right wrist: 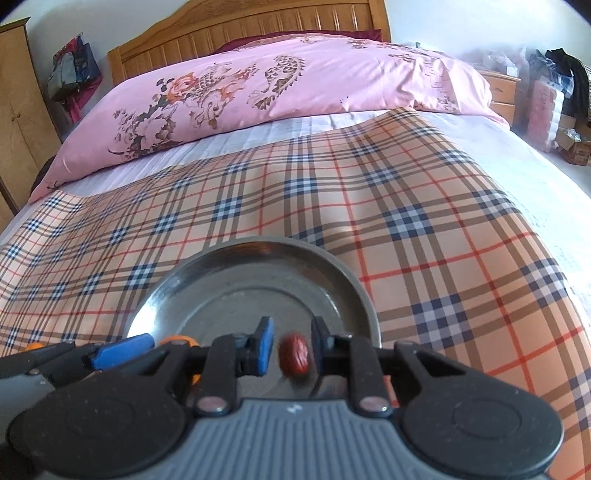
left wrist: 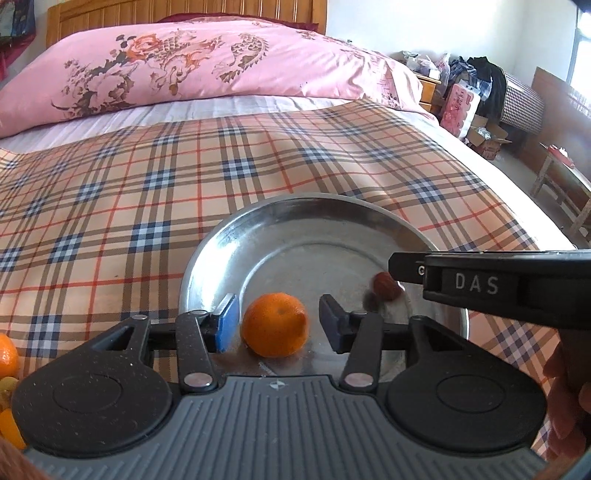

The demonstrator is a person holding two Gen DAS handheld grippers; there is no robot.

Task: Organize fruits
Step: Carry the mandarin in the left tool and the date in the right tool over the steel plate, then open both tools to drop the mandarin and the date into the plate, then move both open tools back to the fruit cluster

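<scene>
Plaid cloth [left wrist: 184,177] spread over a white-sheeted bed [left wrist: 110,122]. Pink floral quilt [left wrist: 177,62] bunched against the wooden headboard [right wrist: 258,26]. Beyond, a nightstand [left wrist: 430,86] piled with clutter, dark clothing [left wrist: 491,81], possibly cardboard boxes [left wrist: 487,140] below.

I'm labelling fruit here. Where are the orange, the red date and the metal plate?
orange [left wrist: 275,325], left wrist view, middle of its peel.
red date [right wrist: 294,355], right wrist view, middle of its wrinkled skin.
metal plate [left wrist: 295,206], left wrist view, far rim.
</scene>
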